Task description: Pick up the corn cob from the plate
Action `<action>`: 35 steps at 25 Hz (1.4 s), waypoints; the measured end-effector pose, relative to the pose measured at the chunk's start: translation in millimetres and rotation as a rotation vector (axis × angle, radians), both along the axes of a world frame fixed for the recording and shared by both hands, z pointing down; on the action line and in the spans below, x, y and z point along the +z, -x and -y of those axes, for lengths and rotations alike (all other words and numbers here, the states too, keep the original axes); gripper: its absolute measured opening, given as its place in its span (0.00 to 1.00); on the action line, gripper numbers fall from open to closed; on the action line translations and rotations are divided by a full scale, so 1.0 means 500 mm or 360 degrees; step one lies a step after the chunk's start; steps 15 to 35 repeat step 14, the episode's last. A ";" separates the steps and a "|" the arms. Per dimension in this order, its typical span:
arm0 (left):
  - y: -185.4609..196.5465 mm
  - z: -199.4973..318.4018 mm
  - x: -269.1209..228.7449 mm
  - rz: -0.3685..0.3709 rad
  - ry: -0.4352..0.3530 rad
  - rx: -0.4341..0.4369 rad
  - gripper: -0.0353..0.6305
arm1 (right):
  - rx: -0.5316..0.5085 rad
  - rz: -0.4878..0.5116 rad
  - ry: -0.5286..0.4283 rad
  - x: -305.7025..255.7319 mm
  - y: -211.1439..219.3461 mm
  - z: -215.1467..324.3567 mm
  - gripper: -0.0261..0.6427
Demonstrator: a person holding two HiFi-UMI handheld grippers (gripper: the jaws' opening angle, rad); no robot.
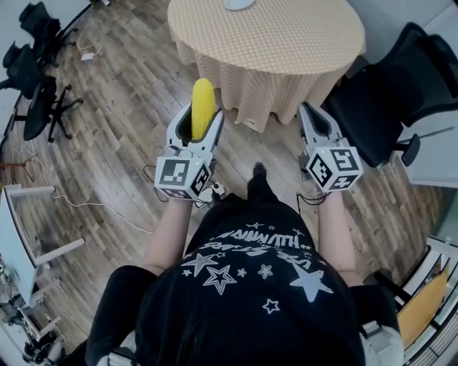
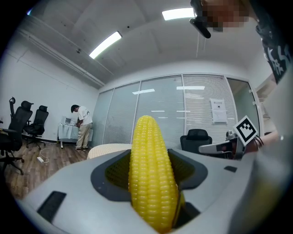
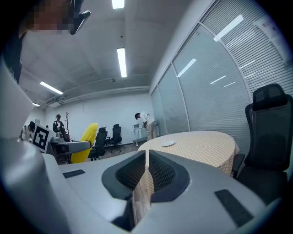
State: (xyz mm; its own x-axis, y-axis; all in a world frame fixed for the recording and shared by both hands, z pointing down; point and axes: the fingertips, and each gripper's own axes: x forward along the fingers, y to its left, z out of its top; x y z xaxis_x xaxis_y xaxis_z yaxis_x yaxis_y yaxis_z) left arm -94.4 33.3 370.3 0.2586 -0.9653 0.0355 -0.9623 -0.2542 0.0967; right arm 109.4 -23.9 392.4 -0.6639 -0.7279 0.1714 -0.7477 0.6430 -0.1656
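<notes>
A yellow corn cob (image 1: 203, 96) stands upright between the jaws of my left gripper (image 1: 202, 114), which is shut on its lower half; the tip pokes above the fingers. In the left gripper view the corn cob (image 2: 151, 183) fills the gap between the dark pads. My right gripper (image 1: 308, 109) is level with it on the right, shut and holding nothing; its pads (image 3: 158, 171) nearly touch. A white plate (image 1: 238, 3) lies on the round table (image 1: 286, 43) ahead, well beyond both grippers. From the right gripper view, the corn cob (image 3: 87, 141) shows at the left and the plate (image 3: 168, 143) ahead.
The table's checked cloth hangs to the wooden floor. A black office chair (image 1: 401, 78) stands to the table's right, more chairs (image 1: 36, 78) at the far left. A white frame (image 1: 21, 236) is at my left. A person (image 2: 82, 125) stands at the far wall.
</notes>
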 end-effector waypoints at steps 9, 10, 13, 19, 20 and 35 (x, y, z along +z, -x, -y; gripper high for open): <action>-0.018 -0.106 0.008 -0.0028 -0.0002 0.0043 0.43 | 0.0029 -0.0042 -0.0001 0.001 -0.023 -0.116 0.10; -0.019 -0.114 0.008 -0.0028 -0.0004 0.0048 0.43 | 0.0031 -0.0048 0.0002 0.003 -0.025 -0.124 0.10; -0.026 -0.134 0.011 -0.0030 -0.0004 0.0063 0.43 | 0.0032 -0.0054 0.0004 0.005 -0.027 -0.145 0.10; -0.028 -0.140 0.012 -0.0032 -0.0002 0.0068 0.43 | 0.0031 -0.0055 0.0004 0.005 -0.028 -0.152 0.10; -0.028 -0.140 0.012 -0.0032 -0.0002 0.0068 0.43 | 0.0031 -0.0055 0.0004 0.005 -0.028 -0.152 0.10; -0.028 -0.140 0.012 -0.0032 -0.0002 0.0068 0.43 | 0.0031 -0.0055 0.0004 0.005 -0.028 -0.152 0.10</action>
